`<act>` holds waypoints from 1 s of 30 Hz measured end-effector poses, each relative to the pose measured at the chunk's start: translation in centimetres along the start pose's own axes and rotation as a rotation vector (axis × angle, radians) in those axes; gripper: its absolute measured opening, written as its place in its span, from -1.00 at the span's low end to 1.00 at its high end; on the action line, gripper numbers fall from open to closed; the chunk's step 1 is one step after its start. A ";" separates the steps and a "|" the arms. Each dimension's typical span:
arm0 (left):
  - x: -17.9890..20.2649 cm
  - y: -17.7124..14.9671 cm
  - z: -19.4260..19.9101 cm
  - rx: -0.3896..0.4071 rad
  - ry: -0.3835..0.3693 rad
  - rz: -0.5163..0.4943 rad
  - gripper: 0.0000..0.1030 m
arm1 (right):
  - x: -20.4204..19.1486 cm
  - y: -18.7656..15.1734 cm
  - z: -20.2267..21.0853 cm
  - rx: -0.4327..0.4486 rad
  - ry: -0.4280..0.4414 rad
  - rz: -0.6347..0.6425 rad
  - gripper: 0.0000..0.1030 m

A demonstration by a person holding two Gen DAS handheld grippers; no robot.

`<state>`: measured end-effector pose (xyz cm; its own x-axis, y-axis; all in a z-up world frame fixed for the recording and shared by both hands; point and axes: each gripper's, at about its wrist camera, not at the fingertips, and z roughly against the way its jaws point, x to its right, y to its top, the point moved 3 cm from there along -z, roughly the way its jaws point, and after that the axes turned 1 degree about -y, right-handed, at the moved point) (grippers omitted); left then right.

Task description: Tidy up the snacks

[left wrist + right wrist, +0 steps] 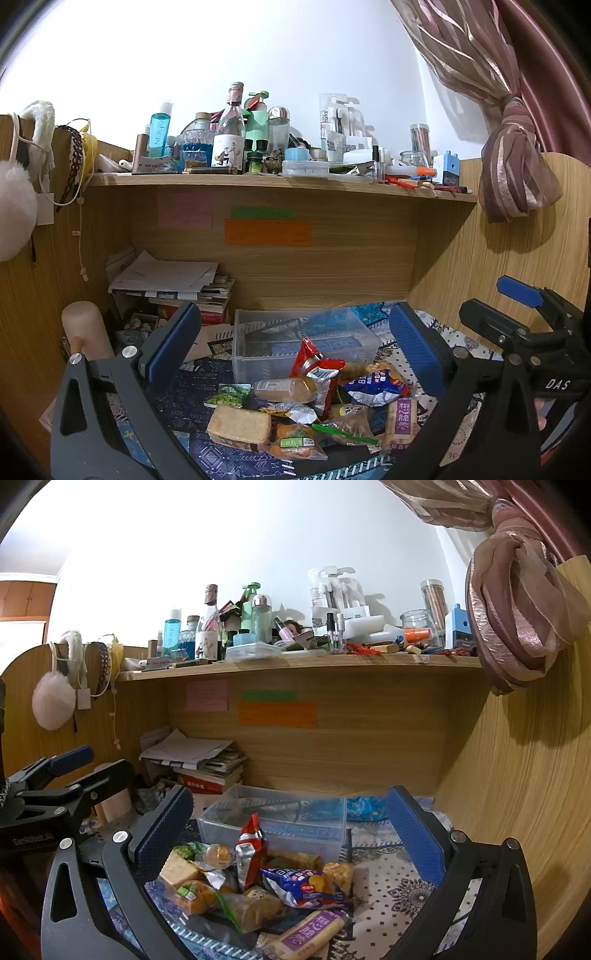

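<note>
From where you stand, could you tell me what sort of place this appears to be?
Probably a desk nook in a bedroom or dorm. A wooden shelf is crowded with toiletry bottles, a tied-back curtain hangs beside it, and a pile of snacks lies on a patterned cloth before a clear bin.

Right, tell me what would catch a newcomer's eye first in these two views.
The heap of wrapped snacks on the patterned cloth, low in the middle of both views, with a red packet sticking up from it. Just behind it stands a clear plastic bin, with no snacks in it. Above, the wooden shelf is crowded with bottles and jars, and both the left gripper and right gripper frame the heap with jaws wide open.
</note>
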<state>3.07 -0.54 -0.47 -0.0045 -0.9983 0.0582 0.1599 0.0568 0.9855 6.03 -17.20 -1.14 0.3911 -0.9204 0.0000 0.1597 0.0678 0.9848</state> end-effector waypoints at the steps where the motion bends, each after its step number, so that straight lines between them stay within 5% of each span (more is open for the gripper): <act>1: 0.0 0.0 0.0 0.000 -0.001 0.001 1.00 | 0.0 0.0 0.0 0.001 -0.002 0.000 1.00; 30: 0.0 0.1 0.0 0.004 -0.003 -0.002 1.00 | -0.3 -0.1 0.0 0.009 0.006 -0.013 1.00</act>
<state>3.12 -0.52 -0.41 -0.0082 -0.9983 0.0570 0.1556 0.0551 0.9863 5.88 -16.93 -1.19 0.3942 -0.9189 -0.0134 0.1567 0.0528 0.9862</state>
